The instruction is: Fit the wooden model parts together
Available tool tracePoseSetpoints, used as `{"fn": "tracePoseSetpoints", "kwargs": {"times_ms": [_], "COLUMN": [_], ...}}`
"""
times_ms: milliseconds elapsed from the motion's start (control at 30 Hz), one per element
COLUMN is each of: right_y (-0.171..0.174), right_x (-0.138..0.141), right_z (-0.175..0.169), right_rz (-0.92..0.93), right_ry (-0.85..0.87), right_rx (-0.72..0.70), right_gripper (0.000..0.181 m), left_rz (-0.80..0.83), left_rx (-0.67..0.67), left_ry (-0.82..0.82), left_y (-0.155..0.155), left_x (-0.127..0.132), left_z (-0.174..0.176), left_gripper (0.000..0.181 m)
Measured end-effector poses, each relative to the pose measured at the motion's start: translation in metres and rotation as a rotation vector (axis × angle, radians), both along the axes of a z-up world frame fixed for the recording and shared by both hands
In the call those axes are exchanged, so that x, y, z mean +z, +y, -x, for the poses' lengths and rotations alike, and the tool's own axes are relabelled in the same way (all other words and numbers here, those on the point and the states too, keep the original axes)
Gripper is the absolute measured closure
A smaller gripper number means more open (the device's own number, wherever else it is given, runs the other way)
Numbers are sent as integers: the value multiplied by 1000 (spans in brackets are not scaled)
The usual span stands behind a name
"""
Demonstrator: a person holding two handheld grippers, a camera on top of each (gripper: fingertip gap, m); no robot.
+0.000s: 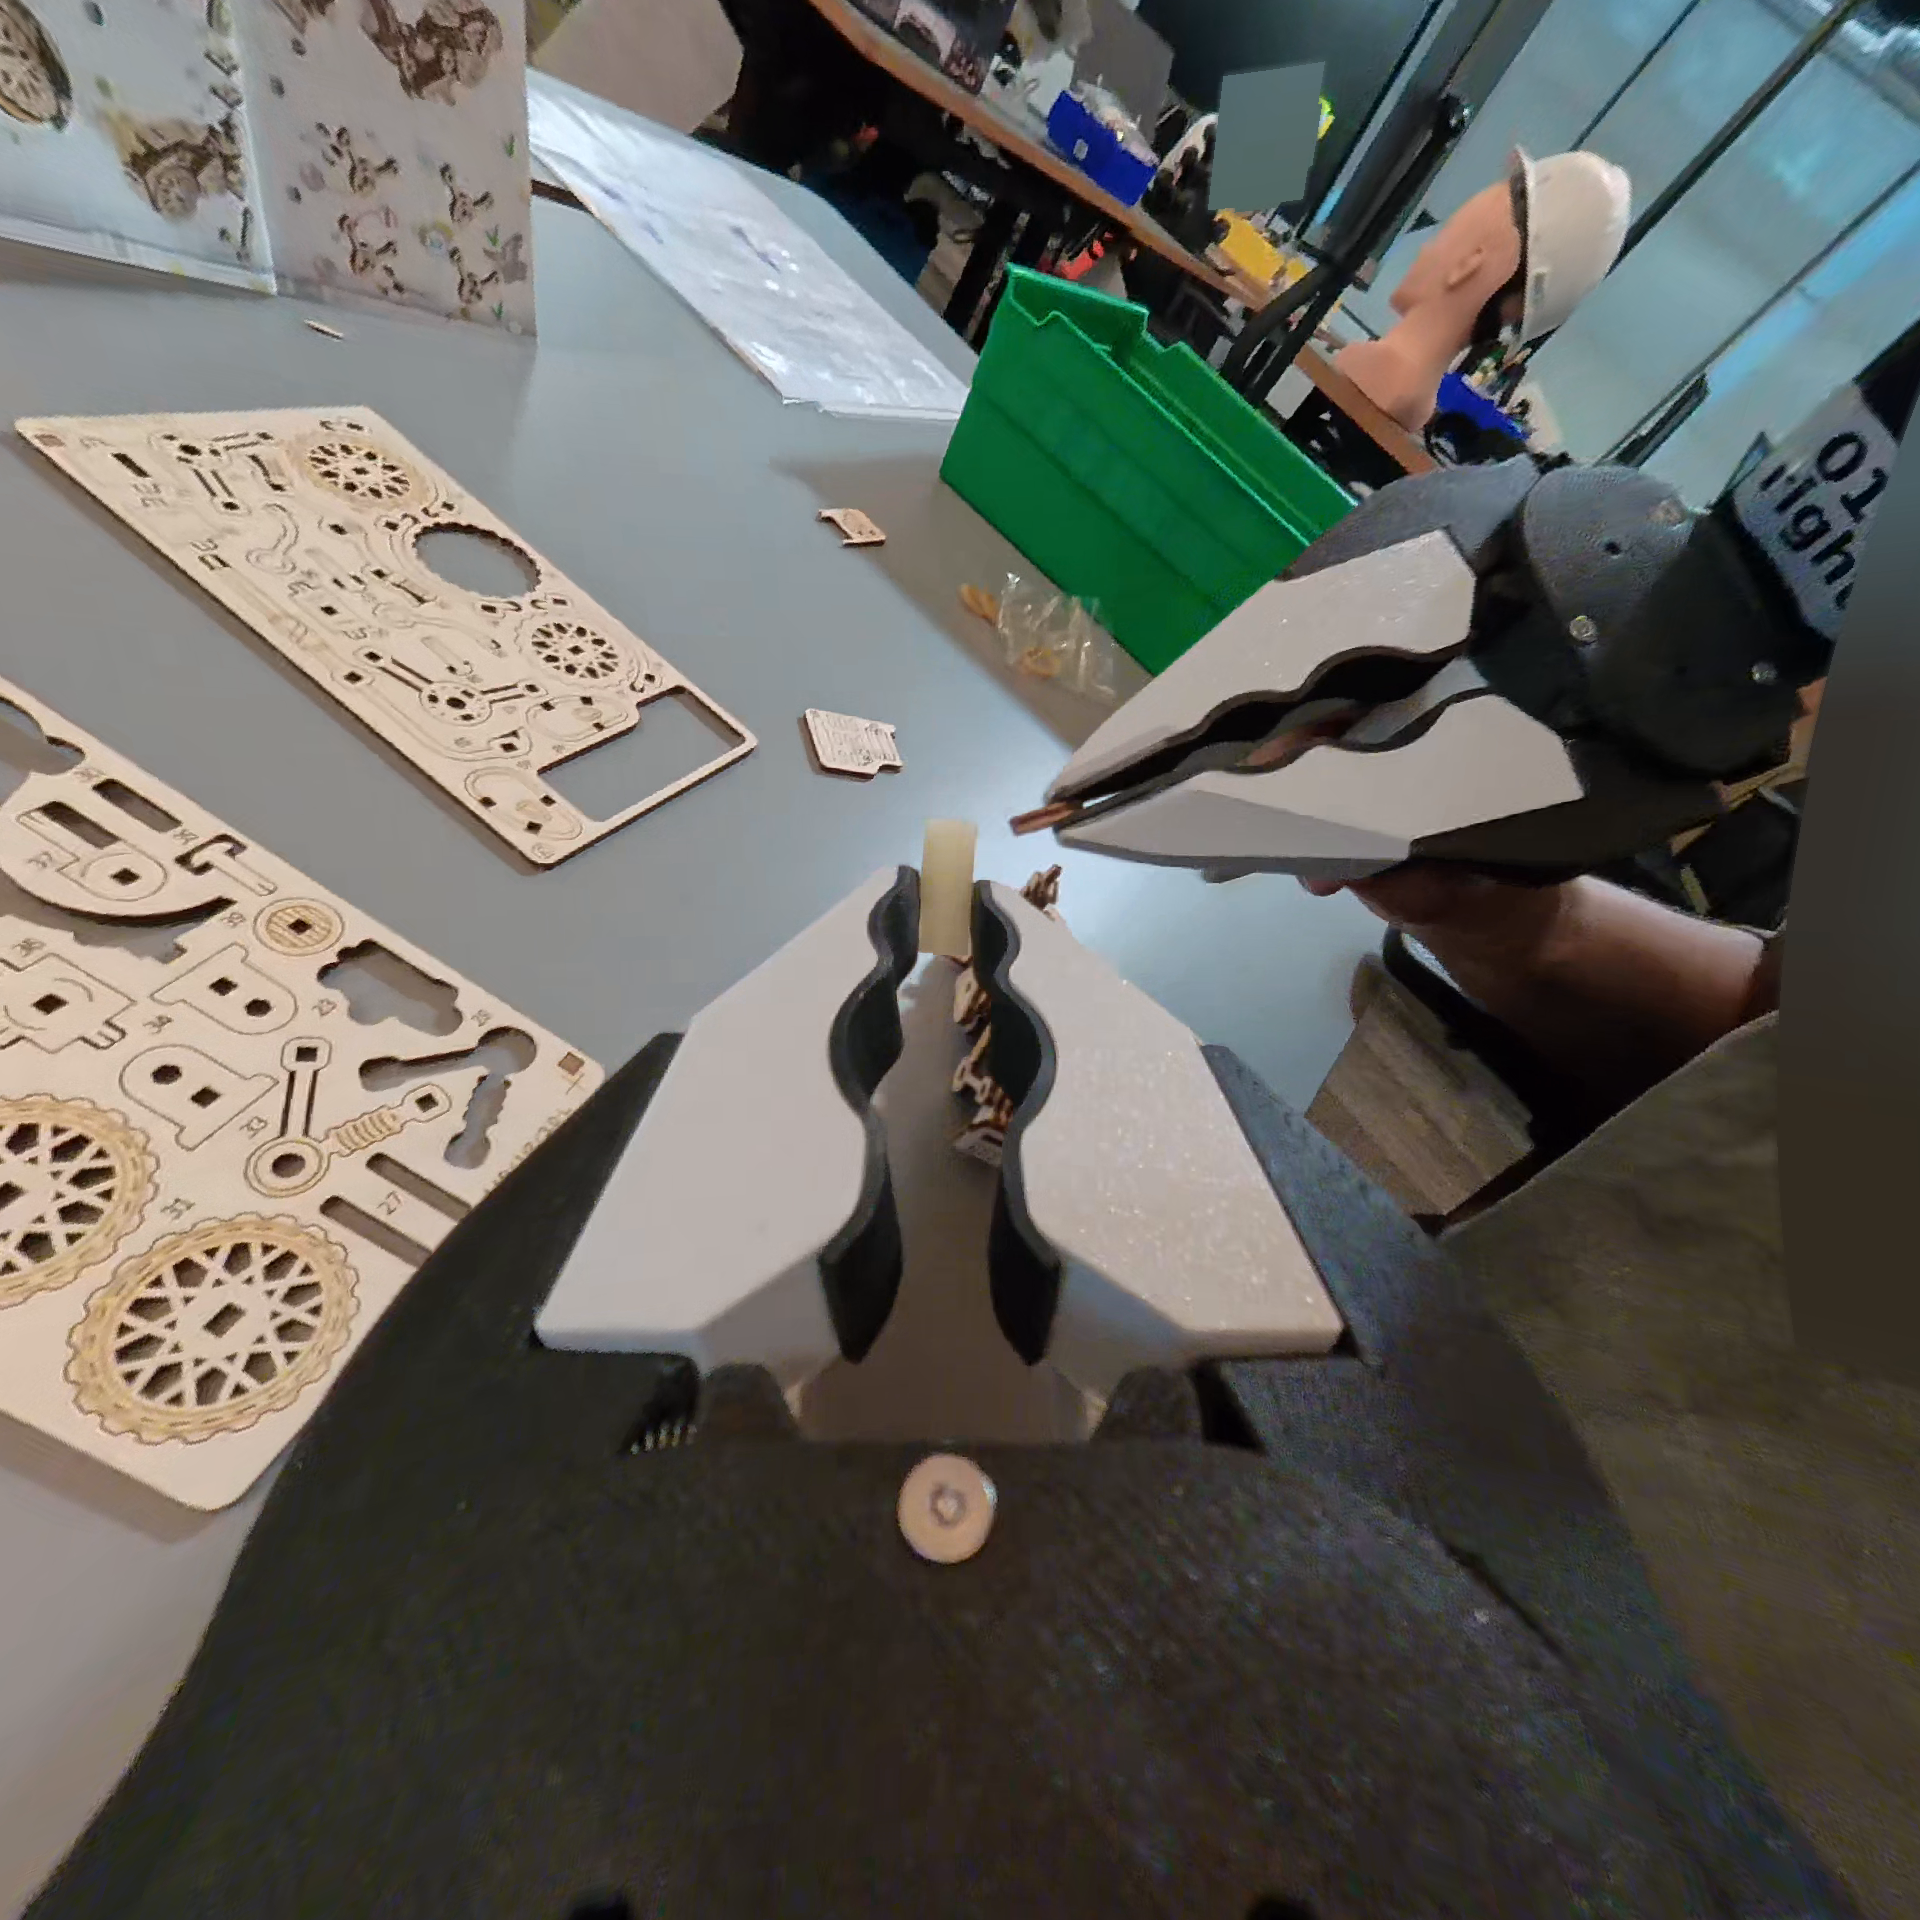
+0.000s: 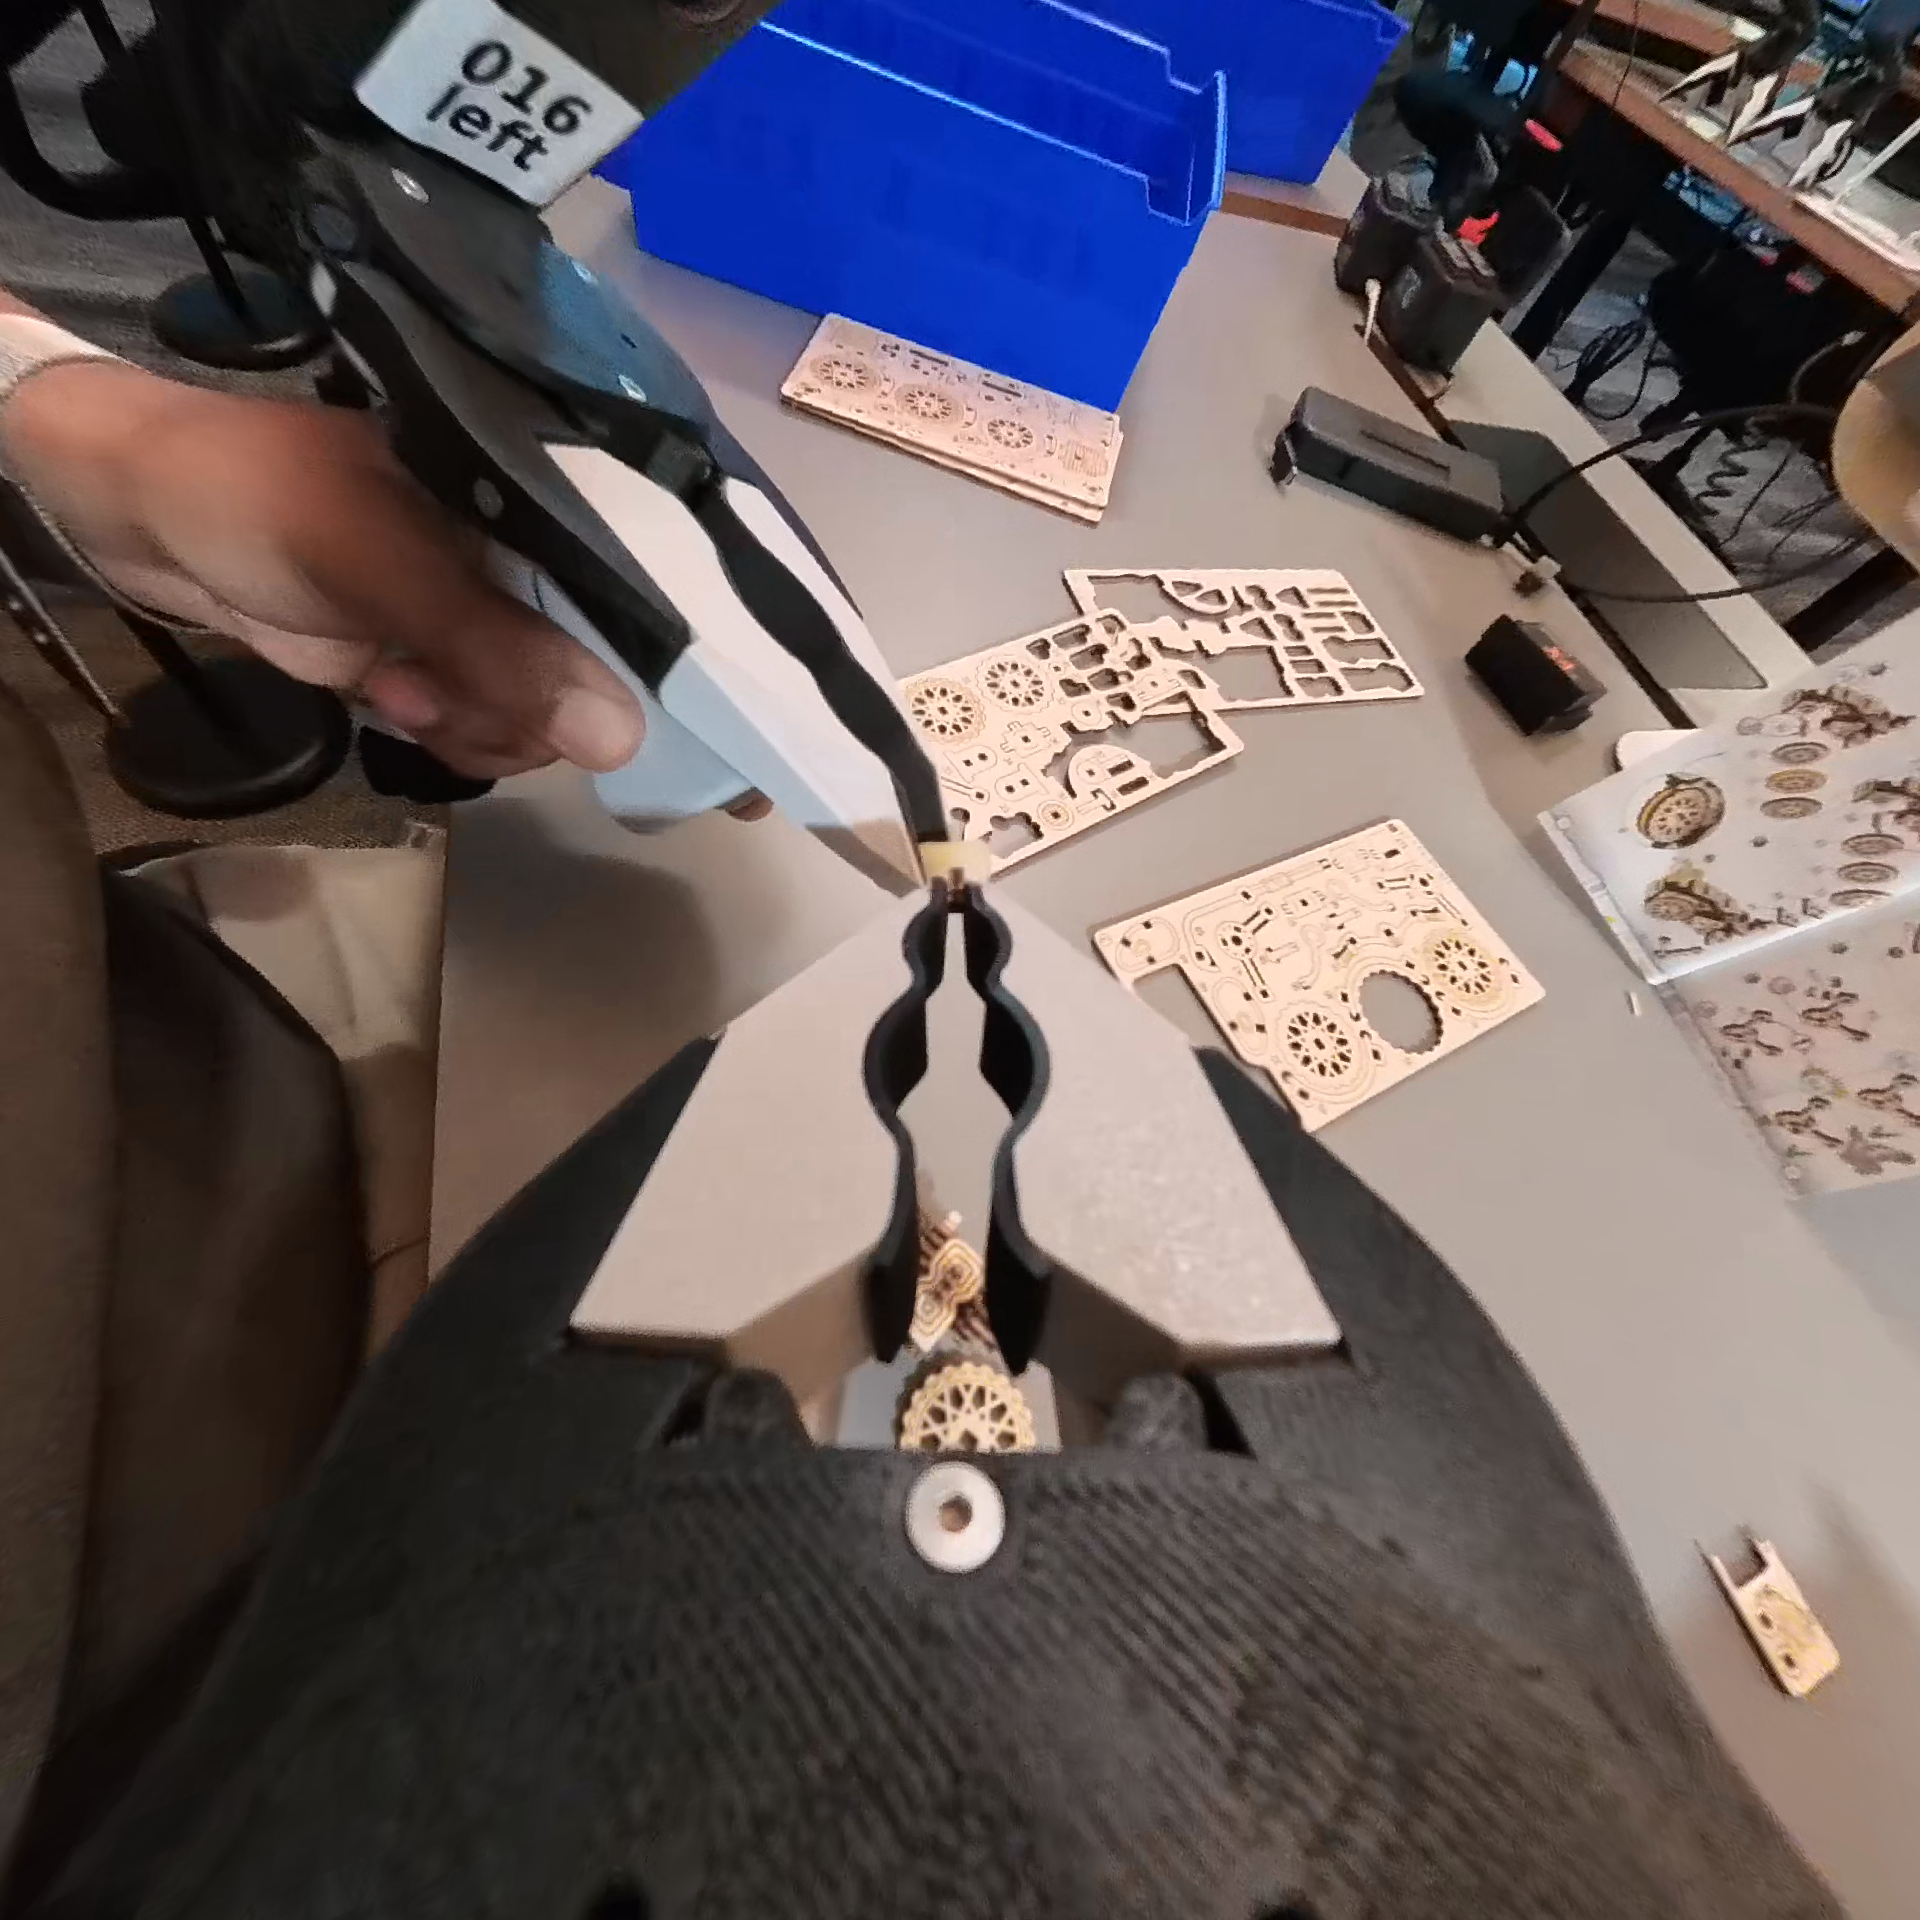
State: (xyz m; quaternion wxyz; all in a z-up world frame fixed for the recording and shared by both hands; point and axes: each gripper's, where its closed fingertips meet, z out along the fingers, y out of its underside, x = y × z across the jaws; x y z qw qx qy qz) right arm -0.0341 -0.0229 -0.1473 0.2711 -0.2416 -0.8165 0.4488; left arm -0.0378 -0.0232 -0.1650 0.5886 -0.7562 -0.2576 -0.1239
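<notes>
1. Grey tabletop in a busy workshop carries everything; other benches and a mannequin head in a white hard hat stand well beyond it.
2. Left of the left claw, two laser-cut wooden sheets lie flat, wheels and rods not yet punched out of them. They are off the working line and block nothing.
3. The left claw is clamped on a pale cream peg, which stands up out of its tips. The hold is only at the tips, so a sideways push could tilt the peg or pop it free.
4. Below the left claw's fingers sits a dark-edged wooden sub-assembly; a dropped peg could land among it.
5. Ahead of that claw lie a small loose wooden piece and a clear packet, both near the meeting point but apart from it.
6. To the right, the right claw is closed on a thin brown wooden part, whose end just pokes out near the peg.
7. From the right wrist view the two tips look almost touching. I judge misalignment the main risk: the thin part could snap or slip back between the fingers.
8. Behind the right claw stands a green bin, clear of the join.
</notes>
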Motion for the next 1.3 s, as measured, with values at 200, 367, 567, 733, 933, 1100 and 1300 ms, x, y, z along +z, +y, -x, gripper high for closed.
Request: {"fn": "tracePoseSetpoints", "kwargs": {"times_ms": [200, 367, 567, 733, 933, 1100, 1300], "right_y": [1, -1, -5, -6, -5, -4, -5], "right_x": [-3, -9, -14, -16, -15, -16, -17], "right_z": [0, -2, -4, -5, -4, -5, -5], "right_rz": [-37, -82, -136, -146, -146, -129, -136], "right_ry": [15, 20, 29, 21, 21, -3, -5], "right_rx": [17, 34, 50, 57, 44, 46, 47], "right_gripper": [181, 181, 181, 181, 181, 181, 181], "left_rz": [68, 179, 288, 305, 340, 360, 364], "left_rx": [-44, -71, -77, -83, -95, -87, -87], "left_ry": [178, 414, 613, 658, 750, 773, 781], "left_y": [-3, -7, -9, -9, -9, -9, -9], "left_x": [3, 3, -5, -6, -5, -8, -8], "left_z": [-2, -4, -2, -3, -5, -5, -5], "left_gripper": [174, 174, 173, 173, 173, 173, 173]}}
